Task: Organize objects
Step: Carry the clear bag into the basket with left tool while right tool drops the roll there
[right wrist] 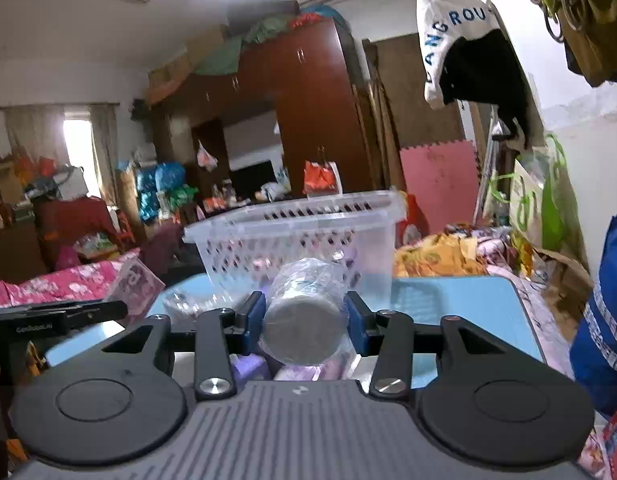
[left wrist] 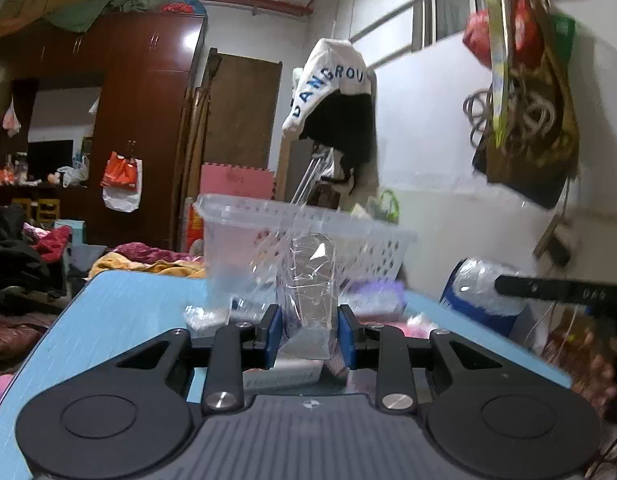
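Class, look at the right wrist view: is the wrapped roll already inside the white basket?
No. The wrapped roll sits between the right gripper jaws, in front of the basket.

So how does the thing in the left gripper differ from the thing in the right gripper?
The left gripper holds a clear plastic packet standing upright; the right gripper holds a wrapped roll lying along the fingers, its flat grey end toward the camera. The packet is see-through and crinkled flat; the roll is round and opaque under its film. Both are pinched between blue pads, in front of the white basket.
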Motion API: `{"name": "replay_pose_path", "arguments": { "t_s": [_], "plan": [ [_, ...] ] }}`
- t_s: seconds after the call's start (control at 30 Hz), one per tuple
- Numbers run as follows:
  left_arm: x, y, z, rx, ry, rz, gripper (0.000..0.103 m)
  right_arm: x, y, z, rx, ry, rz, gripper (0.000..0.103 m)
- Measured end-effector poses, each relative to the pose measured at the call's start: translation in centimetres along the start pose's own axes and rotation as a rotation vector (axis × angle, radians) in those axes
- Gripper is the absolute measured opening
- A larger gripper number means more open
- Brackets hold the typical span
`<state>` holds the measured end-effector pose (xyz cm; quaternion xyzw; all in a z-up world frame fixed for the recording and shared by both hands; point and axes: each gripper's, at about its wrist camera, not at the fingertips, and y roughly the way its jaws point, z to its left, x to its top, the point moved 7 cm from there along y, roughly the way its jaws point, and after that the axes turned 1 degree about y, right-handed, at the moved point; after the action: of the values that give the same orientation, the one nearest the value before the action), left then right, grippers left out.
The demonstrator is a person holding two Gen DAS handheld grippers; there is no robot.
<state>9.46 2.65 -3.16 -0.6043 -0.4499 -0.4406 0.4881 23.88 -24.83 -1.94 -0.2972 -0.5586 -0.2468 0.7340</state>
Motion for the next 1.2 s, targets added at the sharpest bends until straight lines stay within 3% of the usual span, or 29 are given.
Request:
{"name": "replay_pose_path", "arguments": {
  "t_s": [0.3, 0.47, 0.7, 0.83, 0.87, 0.9, 0.93, 0.97, 1.1, 1.2],
  "plan": [
    [9.0, 1.5, -0.7, -0.052, 0.001, -0.129, 0.034, 6.1, 4.0, 2.2, 0.017, -0.08, -0.016, 0.047],
    [11.9, 7.3, -0.5, -0.02, 0.003, -0.05, 0.034, 8.3, 8.3, 2.4, -0.019, -0.124, 0.003, 0.047],
    [11.3, 15.9, 1.3, 0.045, -0.071, 0.117, 0.033, 7.0, 13.6, 0.6, -0.062, -0.132, 0.104, 0.047],
    [10.4, 17.5, 1.6, 0.061, -0.082, 0.154, 0.034, 6.4, 14.1, 0.5, -0.058, -0.145, 0.119, 0.048],
    [10.4, 17.5, 1.8, 0.07, -0.08, 0.146, 0.038, 6.3, 14.0, 0.5, -0.057, -0.138, 0.124, 0.051],
    [10.4, 17.3, 2.1, 0.078, -0.071, 0.145, 0.052, 6.2, 14.0, 0.5, -0.052, -0.131, 0.13, 0.057],
    [10.3, 17.5, 2.3, 0.089, -0.061, 0.156, 0.06, 6.5, 14.0, 0.5, -0.054, -0.127, 0.129, 0.075],
    [10.3, 17.6, 2.5, 0.094, -0.054, 0.165, 0.064, 6.7, 13.7, 0.5, -0.056, -0.126, 0.115, 0.083],
    [10.3, 15.2, 3.0, 0.071, -0.102, 0.112, 0.064, 7.4, 11.0, 0.7, -0.03, -0.098, 0.073, 0.082],
    [9.0, 11.3, 2.0, 0.027, -0.064, 0.072, 0.072, 6.1, 7.3, 0.7, -0.016, -0.075, 0.066, 0.092]
  ]
}}
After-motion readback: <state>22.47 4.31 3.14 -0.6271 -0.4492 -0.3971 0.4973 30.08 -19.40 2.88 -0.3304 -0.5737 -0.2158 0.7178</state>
